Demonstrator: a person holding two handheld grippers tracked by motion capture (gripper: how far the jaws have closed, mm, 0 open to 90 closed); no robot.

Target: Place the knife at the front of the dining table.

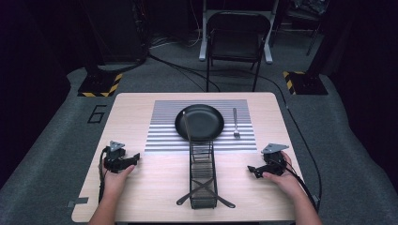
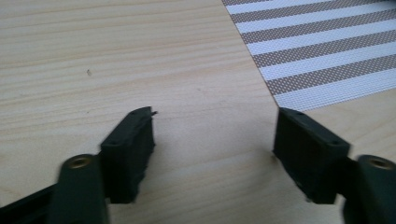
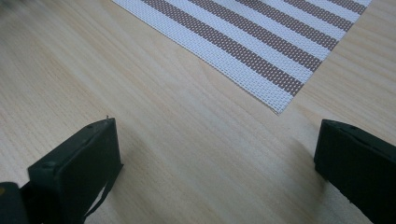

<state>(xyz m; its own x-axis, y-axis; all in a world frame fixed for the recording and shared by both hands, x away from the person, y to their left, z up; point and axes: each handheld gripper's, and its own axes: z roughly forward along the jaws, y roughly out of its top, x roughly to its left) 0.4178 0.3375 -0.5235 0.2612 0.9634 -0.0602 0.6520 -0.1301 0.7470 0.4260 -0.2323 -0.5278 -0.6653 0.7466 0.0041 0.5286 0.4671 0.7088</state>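
Nearest, a wire rack (image 1: 203, 176) stands mid-counter (image 1: 141, 187). Left tongs (image 1: 133, 159) and right tongs (image 1: 252, 169) rest either side, both open and empty. Beyond, a pan (image 1: 199, 123) and fork (image 1: 235, 123) lie on the striped mat (image 1: 159, 136). Probably best to approach low, jaws squared to the target.

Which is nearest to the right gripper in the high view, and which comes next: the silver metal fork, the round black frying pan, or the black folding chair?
From the right gripper:
1. Silver metal fork, on the striped mat's right part, nearest.
2. Round black frying pan, at the mat's centre, farther left.
3. Black folding chair, on the floor beyond the table, farthest.
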